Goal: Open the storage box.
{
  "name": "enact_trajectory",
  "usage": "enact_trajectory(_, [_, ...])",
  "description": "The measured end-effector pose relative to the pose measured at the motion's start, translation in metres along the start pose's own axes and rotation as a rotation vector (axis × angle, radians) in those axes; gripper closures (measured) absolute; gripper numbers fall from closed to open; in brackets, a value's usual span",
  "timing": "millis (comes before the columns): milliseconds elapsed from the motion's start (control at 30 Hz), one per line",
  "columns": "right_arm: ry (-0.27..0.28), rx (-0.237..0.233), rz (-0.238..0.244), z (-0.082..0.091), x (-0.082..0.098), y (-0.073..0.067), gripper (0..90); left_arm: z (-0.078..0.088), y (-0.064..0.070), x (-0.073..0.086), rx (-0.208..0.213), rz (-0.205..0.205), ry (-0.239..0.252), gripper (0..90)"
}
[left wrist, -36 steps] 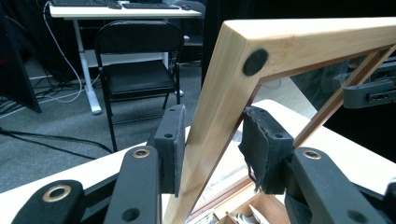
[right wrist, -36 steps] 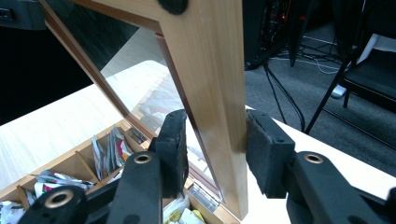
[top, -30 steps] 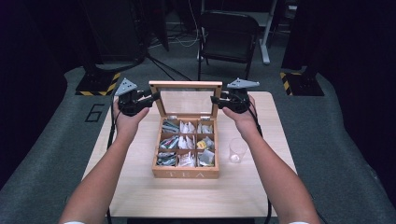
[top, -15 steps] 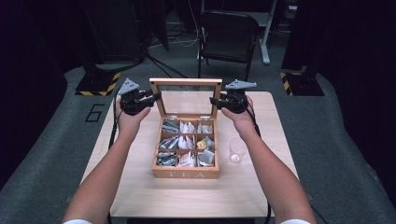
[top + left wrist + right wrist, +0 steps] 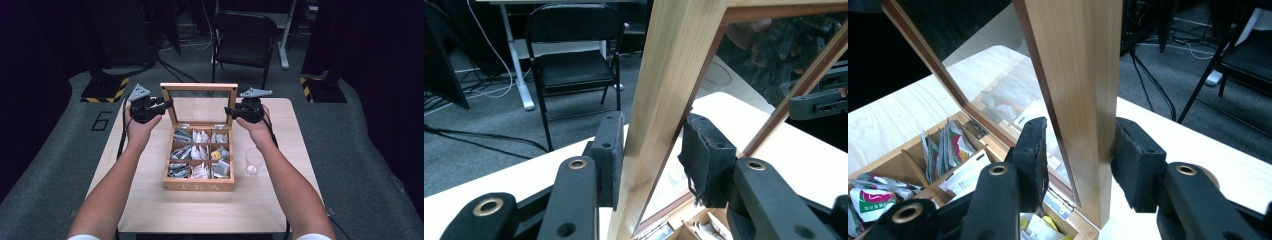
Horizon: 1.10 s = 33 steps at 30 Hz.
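High view: the tea box [image 5: 199, 186] sits at centre frame on the table [image 5: 150, 210], its glass lid [image 5: 200, 89] upright; the left gripper [image 5: 159, 106] is clamped on the lid's left stile, while the right gripper [image 5: 231, 111] straddles the right stile. A drinking glass [image 5: 254, 161] stands just right of the box, near the right forearm, and an elbow swing could tip it. Left gripper view: one pad [image 5: 611, 150] presses the wood, the other [image 5: 706, 157] sits on the glass side; uneven pull by the two hands could rack the hinges. Right gripper view: the stile [image 5: 1080, 100] rises between the jaws with slack at both pads, so it could slip free. Open tabletop lies behind the lid.
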State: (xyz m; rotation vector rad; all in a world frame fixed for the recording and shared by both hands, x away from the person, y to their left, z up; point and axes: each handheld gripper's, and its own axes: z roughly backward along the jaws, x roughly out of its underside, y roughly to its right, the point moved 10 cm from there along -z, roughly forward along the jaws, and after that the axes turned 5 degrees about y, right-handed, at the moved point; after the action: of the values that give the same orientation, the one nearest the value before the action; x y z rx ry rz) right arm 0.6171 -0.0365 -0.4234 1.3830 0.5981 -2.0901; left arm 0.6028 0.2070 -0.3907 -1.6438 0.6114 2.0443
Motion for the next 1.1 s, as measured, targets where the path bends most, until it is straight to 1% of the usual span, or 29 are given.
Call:
enact_trajectory(33, [0.000, 0.000, 0.000, 0.000, 0.000, 0.000, 58.1, 0.000, 0.000, 0.000, 0.000, 0.000, 0.000, 61.5])
enact_trajectory(67, [-0.003, -0.003, -0.009, -0.002, 0.002, 0.001, 58.1, 0.000, -0.001, 0.002, 0.003, -0.013, -0.016, 61.5])
enact_trajectory(100, [-0.003, -0.003, -0.009, -0.002, 0.002, 0.001, 58.1, 0.000, -0.001, 0.003, 0.000, -0.015, -0.019, 61.5])
enact_trajectory(133, [-0.012, -0.002, -0.015, -0.003, 0.004, 0.002, 58.1, -0.001, -0.002, 0.004, 0.001, -0.014, -0.023, 61.4])
enact_trajectory(233, [-0.018, 0.001, -0.020, -0.004, 0.007, 0.003, 58.1, -0.003, -0.003, 0.008, -0.004, -0.009, -0.042, 61.6])
enact_trajectory(367, [-0.025, -0.001, -0.015, -0.005, 0.009, 0.005, 58.8, -0.004, -0.004, 0.009, -0.003, -0.001, -0.044, 61.9])
enact_trajectory(433, [-0.035, -0.002, -0.026, -0.006, 0.012, 0.005, 60.3, -0.005, -0.005, 0.009, -0.003, 0.005, -0.042, 62.0])
enact_trajectory(500, [-0.035, -0.004, -0.027, -0.006, 0.012, 0.006, 61.3, -0.005, -0.005, 0.010, -0.003, 0.009, -0.043, 61.9])
enact_trajectory(533, [-0.033, -0.009, -0.039, -0.006, 0.012, 0.007, 61.7, -0.006, -0.006, 0.010, -0.006, 0.010, -0.040, 62.0])
enact_trajectory(667, [-0.035, -0.008, -0.030, -0.007, 0.012, 0.007, 62.0, -0.008, -0.006, 0.012, -0.010, 0.011, -0.049, 62.0])
enact_trajectory(900, [-0.034, -0.010, -0.026, -0.008, 0.012, 0.008, 62.1, -0.008, -0.006, 0.012, -0.013, 0.017, -0.051, 62.1])
enact_trajectory(967, [-0.033, -0.010, -0.031, -0.008, 0.012, 0.008, 62.5, -0.008, -0.007, 0.012, -0.013, 0.019, -0.054, 62.1])
enact_trajectory(1000, [-0.033, -0.010, -0.034, -0.008, 0.012, 0.009, 62.7, -0.009, -0.008, 0.012, -0.016, 0.028, -0.048, 61.9])
enact_trajectory(1033, [-0.033, -0.010, -0.034, -0.008, 0.012, 0.009, 62.7, -0.009, -0.008, 0.012, -0.016, 0.028, -0.048, 61.8])
enact_trajectory(1067, [-0.031, -0.011, -0.045, -0.008, 0.012, 0.009, 62.8, -0.011, -0.008, 0.013, -0.014, 0.040, -0.045, 61.5])
enact_trajectory(1100, [-0.029, -0.011, -0.051, -0.009, 0.012, 0.009, 62.7, -0.011, -0.008, 0.013, -0.014, 0.040, -0.045, 61.4])
